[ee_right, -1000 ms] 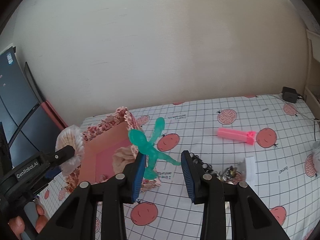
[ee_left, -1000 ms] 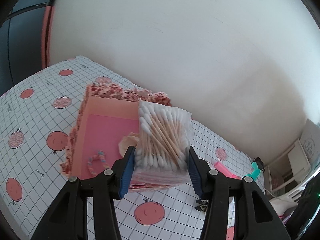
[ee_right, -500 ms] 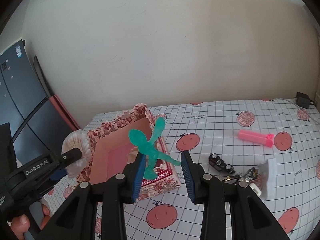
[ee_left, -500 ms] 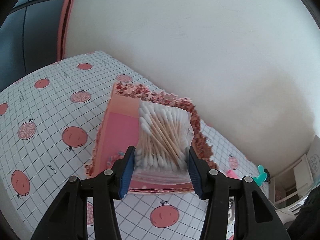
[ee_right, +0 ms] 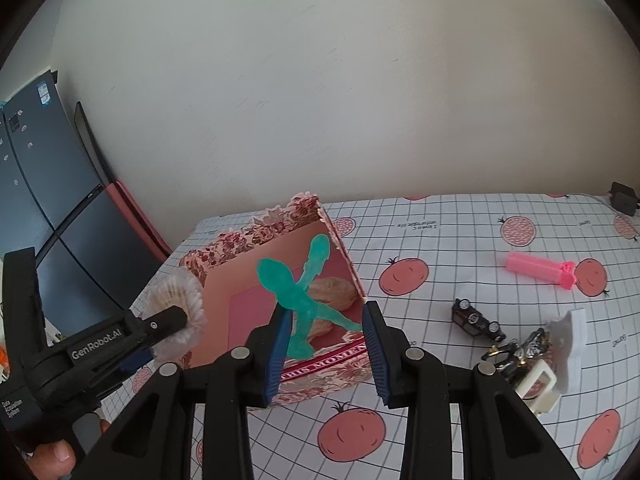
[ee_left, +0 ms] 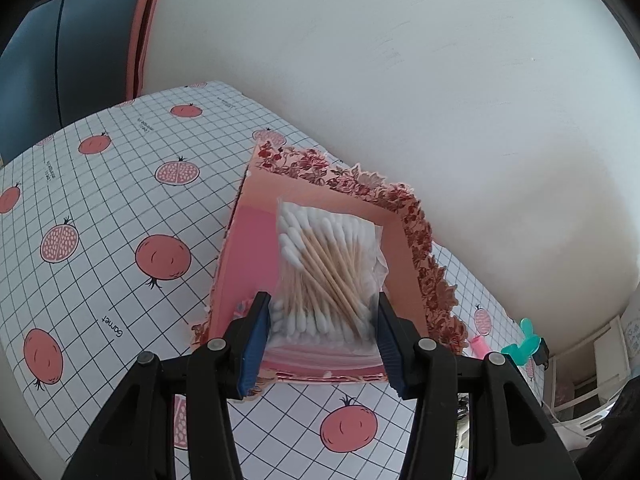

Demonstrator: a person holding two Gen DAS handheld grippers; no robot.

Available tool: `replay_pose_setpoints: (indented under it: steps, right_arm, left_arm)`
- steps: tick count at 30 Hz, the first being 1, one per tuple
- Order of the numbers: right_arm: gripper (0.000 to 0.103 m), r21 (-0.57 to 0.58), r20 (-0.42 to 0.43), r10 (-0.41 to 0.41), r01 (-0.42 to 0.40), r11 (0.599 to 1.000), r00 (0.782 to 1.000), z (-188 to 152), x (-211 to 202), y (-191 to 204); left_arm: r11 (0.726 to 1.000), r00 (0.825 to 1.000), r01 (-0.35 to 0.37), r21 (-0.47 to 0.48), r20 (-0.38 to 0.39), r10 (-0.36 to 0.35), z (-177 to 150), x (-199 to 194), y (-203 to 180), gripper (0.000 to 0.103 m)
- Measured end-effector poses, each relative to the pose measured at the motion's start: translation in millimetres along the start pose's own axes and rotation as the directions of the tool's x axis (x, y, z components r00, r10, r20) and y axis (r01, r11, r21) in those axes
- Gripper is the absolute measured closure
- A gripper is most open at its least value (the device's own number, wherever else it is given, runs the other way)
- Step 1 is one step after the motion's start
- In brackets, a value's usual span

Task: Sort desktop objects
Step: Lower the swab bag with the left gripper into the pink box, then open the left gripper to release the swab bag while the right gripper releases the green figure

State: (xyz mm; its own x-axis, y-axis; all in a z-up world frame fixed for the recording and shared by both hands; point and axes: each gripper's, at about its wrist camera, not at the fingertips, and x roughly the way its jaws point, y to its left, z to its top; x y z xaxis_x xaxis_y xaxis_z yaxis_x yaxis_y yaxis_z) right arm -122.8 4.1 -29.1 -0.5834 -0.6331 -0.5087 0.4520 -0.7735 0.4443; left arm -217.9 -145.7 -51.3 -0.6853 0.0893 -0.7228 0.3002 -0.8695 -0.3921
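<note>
My left gripper [ee_left: 322, 340] is shut on a clear bag of cotton swabs [ee_left: 326, 264] and holds it over the open pink floral box [ee_left: 404, 204]. The bag also shows in the right wrist view [ee_right: 176, 292], left of the box [ee_right: 320, 376]. My right gripper [ee_right: 326, 346] is shut on a teal hair clip [ee_right: 298, 292], held above the box's near right corner. The clip sticks to the left pad; the right pad stands apart from it. A beige item [ee_right: 332, 292] lies inside the box.
On the pomegranate-print tablecloth [ee_right: 440, 240], right of the box, lie a pink stick-shaped object [ee_right: 540, 268], a small black toy car [ee_right: 476, 320], a dark hair clip [ee_right: 520, 350] and a white plastic piece [ee_right: 568, 336]. A black adapter [ee_right: 622, 198] sits far right. A white wall stands behind.
Both grippers have moved toward the box. The swab bag now hangs over the box's inside, and the teal clip over its near right corner. Both grips are unchanged.
</note>
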Motion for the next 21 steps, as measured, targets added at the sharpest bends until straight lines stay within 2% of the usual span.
replay_pose_setpoints:
  steps: [21]
  right_arm:
    - [0.064,-0.037,0.013,0.01,-0.01,0.999,1.0,-6.7,15.2,37.3]
  left_arm:
    - [0.999,0.999,0.011,-0.052,-0.049,-0.014,1.7,12.2,23.8,0.051]
